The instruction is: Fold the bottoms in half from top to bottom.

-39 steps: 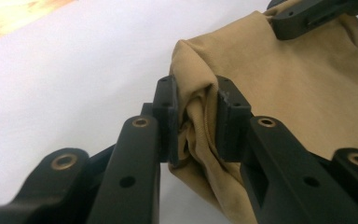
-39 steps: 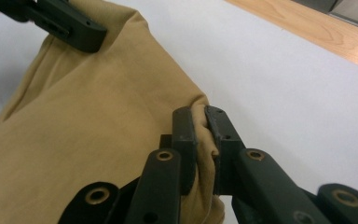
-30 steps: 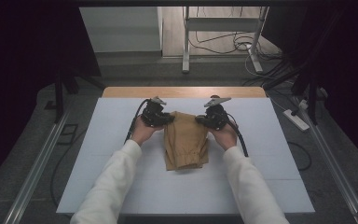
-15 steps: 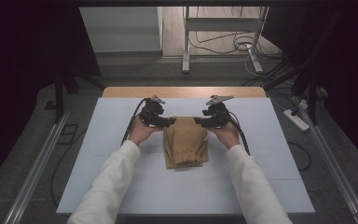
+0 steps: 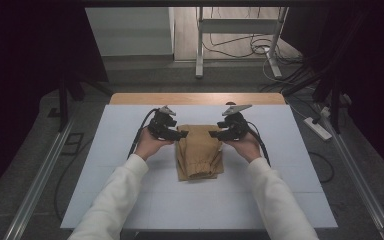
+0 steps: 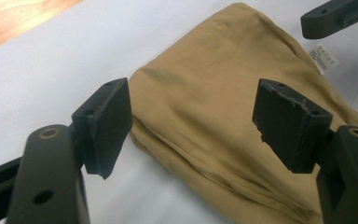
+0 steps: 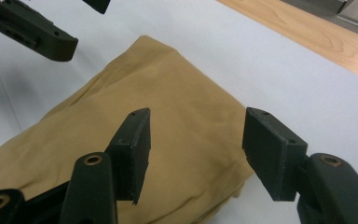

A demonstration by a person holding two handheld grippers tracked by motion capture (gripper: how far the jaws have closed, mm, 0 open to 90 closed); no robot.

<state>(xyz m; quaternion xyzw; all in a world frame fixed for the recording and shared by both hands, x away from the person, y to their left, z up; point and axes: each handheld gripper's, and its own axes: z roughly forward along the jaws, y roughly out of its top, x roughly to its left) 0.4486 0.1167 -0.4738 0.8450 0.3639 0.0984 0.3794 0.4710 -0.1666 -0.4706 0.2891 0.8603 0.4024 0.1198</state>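
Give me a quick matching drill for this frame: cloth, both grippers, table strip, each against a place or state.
1. tan folded garment
2. left gripper
3. right gripper
4. wooden table edge

A. far side, beyond the white sheet
B. open, at the cloth's left top corner
C. lying flat mid-sheet, unheld
D. open, at the cloth's right top corner

Pairs: 1-C, 2-B, 3-D, 4-A
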